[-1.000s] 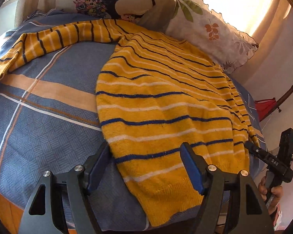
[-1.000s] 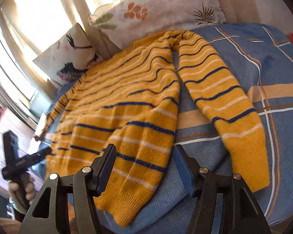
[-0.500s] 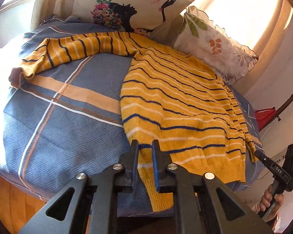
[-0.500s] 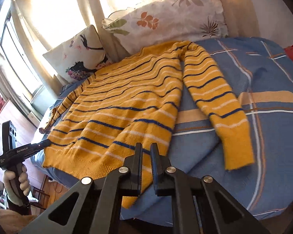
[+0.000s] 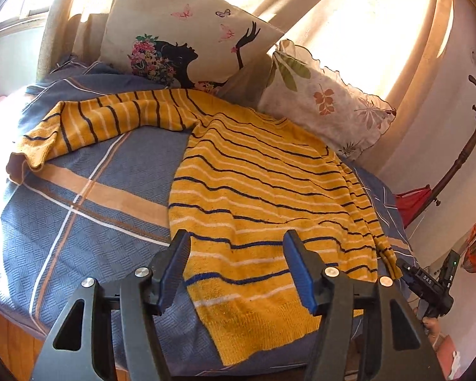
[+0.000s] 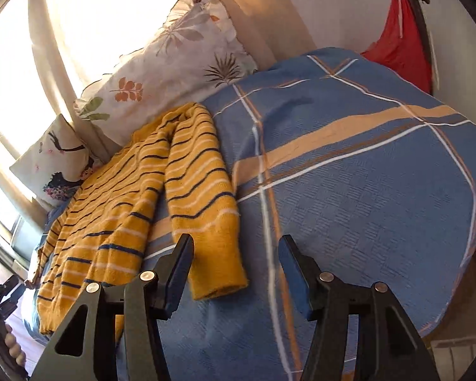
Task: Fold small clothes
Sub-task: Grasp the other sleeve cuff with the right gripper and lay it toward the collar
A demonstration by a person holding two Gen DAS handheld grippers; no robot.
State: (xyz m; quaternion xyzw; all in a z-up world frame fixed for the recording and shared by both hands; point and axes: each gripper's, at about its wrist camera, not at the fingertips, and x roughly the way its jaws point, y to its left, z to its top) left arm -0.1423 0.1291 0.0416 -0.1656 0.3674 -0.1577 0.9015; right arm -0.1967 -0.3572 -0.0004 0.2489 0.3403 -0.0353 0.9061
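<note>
Left gripper (image 5: 236, 266): jaws are standing about halfway apart, having just been opening; nothing is being pinched. The hem of the sweater (image 5: 263, 203) is showing between them but lying flat on the bed (image 5: 79, 228), not touched by the pads. Right gripper (image 6: 236, 270): jaws likewise parted and having just been opening, gripping nothing. Only the cuff of the near sleeve (image 6: 206, 222) is lying just beside the left-hand jaw in the right wrist view; the blue checked cover is filling the rest of the gap.

The sweater is lying spread on the bed, collar toward the two pillows (image 5: 320, 108), one sleeve (image 5: 95, 123) stretched out sideways, the other running down beside the body. Judgement: it is being laid out flat so that sleeves can be folded inward first; no fold appears made yet. The right gripper seems lined up for the near cuff, probably the next pick. The left gripper is hovering over the hem, possibly to pin or lift it.
</note>
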